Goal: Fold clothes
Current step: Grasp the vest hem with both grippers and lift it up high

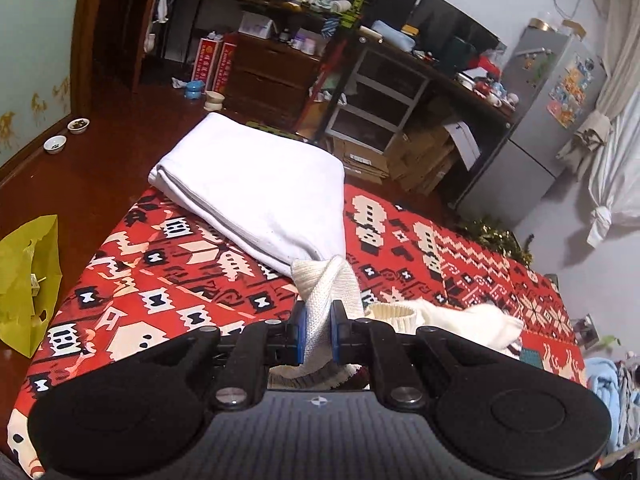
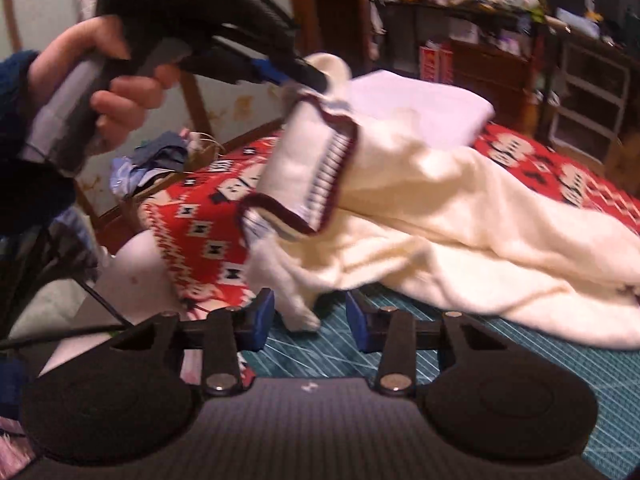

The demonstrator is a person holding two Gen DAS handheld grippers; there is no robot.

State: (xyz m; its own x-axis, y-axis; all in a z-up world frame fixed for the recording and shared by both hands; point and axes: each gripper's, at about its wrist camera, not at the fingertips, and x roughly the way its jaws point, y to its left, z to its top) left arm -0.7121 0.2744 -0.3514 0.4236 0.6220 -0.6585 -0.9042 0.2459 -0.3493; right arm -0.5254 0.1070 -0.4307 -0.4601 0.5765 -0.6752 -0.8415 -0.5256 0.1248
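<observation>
Left claw (image 1: 319, 330) pinches cream sweater (image 2: 460, 216); folded white cloth (image 1: 256, 184) behind.

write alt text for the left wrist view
The left tool is shut on a fold of cream knit sweater, lifted over a red patterned cloth. A folded white garment lies beyond, with cluttered shelves behind.

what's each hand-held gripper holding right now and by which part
The left hand-held gripper pinches the cream sweater by its ribbed edge near the collar. The right hand-held gripper is open, holding nothing.
</observation>
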